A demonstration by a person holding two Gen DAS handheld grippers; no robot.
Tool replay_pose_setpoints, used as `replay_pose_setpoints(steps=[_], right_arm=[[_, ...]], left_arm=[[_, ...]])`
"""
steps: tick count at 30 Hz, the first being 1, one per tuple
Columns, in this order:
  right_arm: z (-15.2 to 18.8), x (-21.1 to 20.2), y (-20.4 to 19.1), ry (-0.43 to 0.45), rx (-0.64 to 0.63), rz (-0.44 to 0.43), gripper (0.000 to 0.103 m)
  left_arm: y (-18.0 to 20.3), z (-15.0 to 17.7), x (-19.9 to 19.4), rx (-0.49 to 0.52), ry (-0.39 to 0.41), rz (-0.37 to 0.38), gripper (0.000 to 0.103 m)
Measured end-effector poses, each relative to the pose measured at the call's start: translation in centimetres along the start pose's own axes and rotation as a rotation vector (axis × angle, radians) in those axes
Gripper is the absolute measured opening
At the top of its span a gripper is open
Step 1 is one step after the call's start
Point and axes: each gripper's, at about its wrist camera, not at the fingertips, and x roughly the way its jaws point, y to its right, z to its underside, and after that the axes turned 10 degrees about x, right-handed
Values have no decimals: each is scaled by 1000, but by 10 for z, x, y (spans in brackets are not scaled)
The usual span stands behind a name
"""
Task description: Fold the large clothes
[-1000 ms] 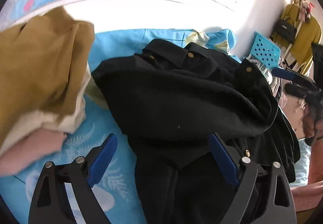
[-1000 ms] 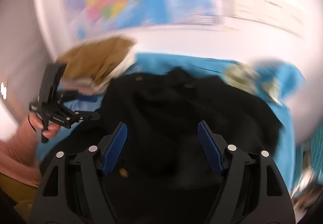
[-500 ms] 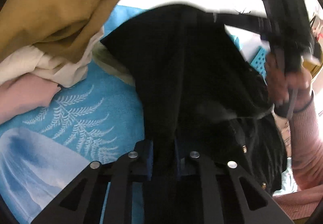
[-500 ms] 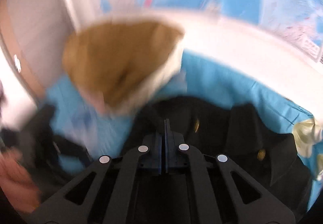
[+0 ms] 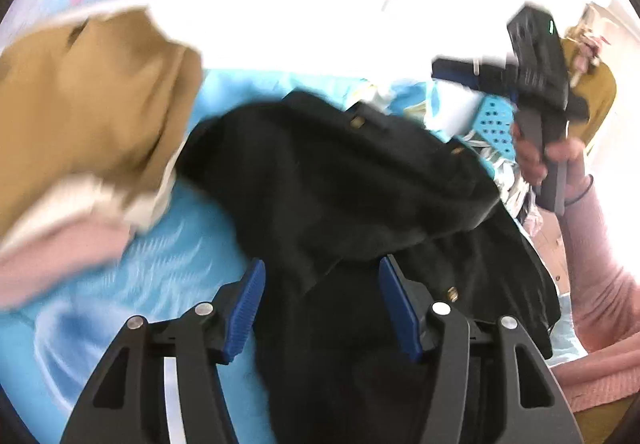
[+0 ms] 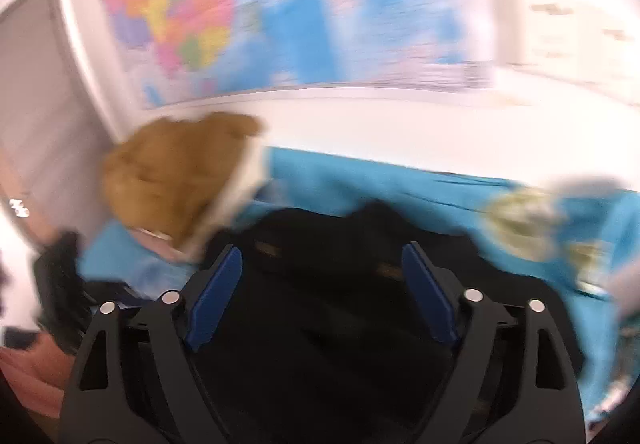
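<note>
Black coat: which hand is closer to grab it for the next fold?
Probably left. The left hand-held gripper is open low over the black coat, its folded edge lying between the pads. The right hand-held gripper, also open, is raised above the coat in the left view.

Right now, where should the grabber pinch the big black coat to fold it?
Probably the loose folded edge of the black coat just ahead of the left gripper, coming in low from the near side. That edge lies as a raised flap between the open blue pads, so they could likely close around it. The right gripper is open above the coat too.
</note>
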Motion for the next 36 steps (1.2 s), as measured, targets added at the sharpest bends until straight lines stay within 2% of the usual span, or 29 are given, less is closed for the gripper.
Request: replay_pose_setpoints(steps=[2,6,9,13,15,16,17,19,22,25,26,27,28,29,30,32,33,35,36], right_arm=[[14,-3,31,-46,50,60,88],[42,9,55,-138,109,76,89],[60,-3,69,-137,142,37,90],[68,-16,78,-100,156,-4,90],[72,-17,77,-122,153,-38,84],[74,-17,76,-133,154,-65,73],[77,-18,73,-139,146,-74,47],[78,-26,72,-131,150,-81,16],[75,-58,74,-41,197,-131,11],[70,-103,89,119,304,-189,10],[69,-109,95,154,334,-166,11],[68,-112,104,181,375,-73,11],[67,-108,111,172,399,5,15],[68,-95,123,129,444,93,34],[71,-84,131,87,476,110,45],[77,-61,136,22,483,79,49],[79,-56,134,11,469,91,51],[82,-52,125,20,421,129,65],[82,-52,123,37,409,125,67]], left_arm=[[7,-12,6,43,3,4,60],[14,-35,38,76,-39,2,60],[13,-46,62,83,-82,-11,60],[10,-55,72,78,-100,-14,60],[4,-55,69,74,-97,-14,60],[2,-57,68,71,-95,-21,60],[0,-57,65,65,-95,-25,60],[-5,-59,64,49,-94,-23,60],[-7,-62,63,46,-88,-39,60],[-12,-70,60,30,-62,-53,60],[-15,-73,60,19,-55,-59,60],[-18,-75,60,6,-53,-64,60],[-22,-78,64,-8,-60,-71,60],[-26,-80,68,-22,-69,-77,60],[-28,-81,73,-28,-76,-88,60],[-35,-82,82,-43,-99,-126,60],[-37,-81,86,-51,-108,-125,60],[-41,-79,90,-60,-121,-147,60],[-41,-78,91,-58,-124,-158,60]])
